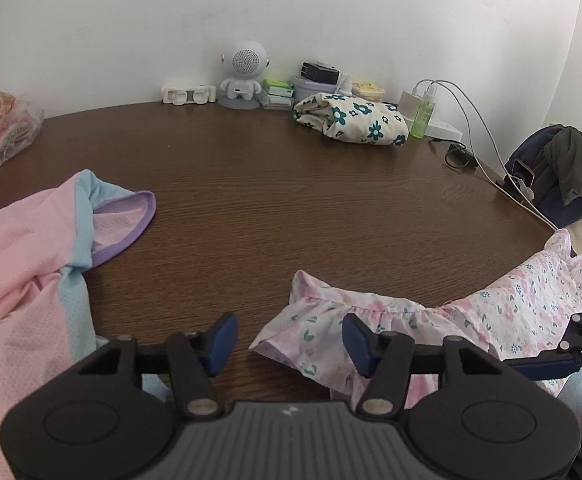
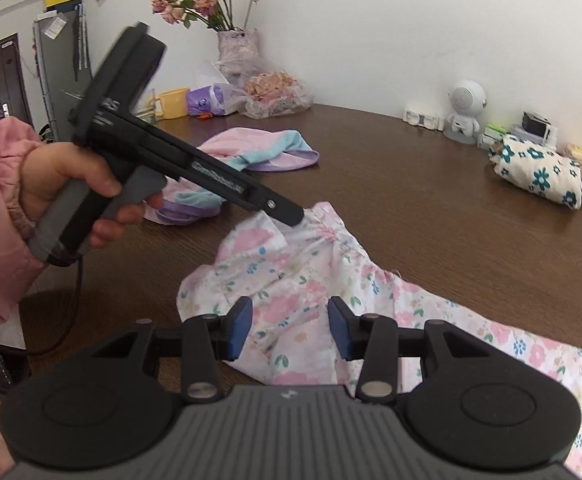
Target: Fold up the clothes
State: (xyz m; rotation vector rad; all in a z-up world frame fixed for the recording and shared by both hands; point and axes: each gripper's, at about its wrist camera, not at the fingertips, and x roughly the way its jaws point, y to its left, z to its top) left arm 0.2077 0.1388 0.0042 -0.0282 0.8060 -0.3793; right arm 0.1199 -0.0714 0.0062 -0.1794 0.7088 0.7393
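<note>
A pink floral garment (image 1: pixel 391 320) (image 2: pixel 303 280) lies spread on the brown wooden table (image 1: pixel 271 184), trailing off to the right. My left gripper (image 1: pixel 289 340) is open, low over the garment's near-left corner; its right finger is over the fabric. In the right wrist view the left gripper's tip (image 2: pixel 295 214) touches the garment's far edge. My right gripper (image 2: pixel 289 328) is open just above the garment's crumpled near part, nothing between the pads. A pink, blue and purple garment (image 1: pixel 31 260) (image 2: pixel 251 152) lies bunched at the left.
A folded cream cloth with teal flowers (image 1: pixel 351 118) (image 2: pixel 539 172) sits at the back. A white robot speaker (image 1: pixel 243 76), small boxes, a green bottle (image 1: pixel 423 114) and charger cables line the wall. Plastic bags (image 2: pixel 275 94), a yellow mug and a flower vase (image 2: pixel 237 50) stand far left. Dark clothes (image 1: pixel 567 168) hang at right.
</note>
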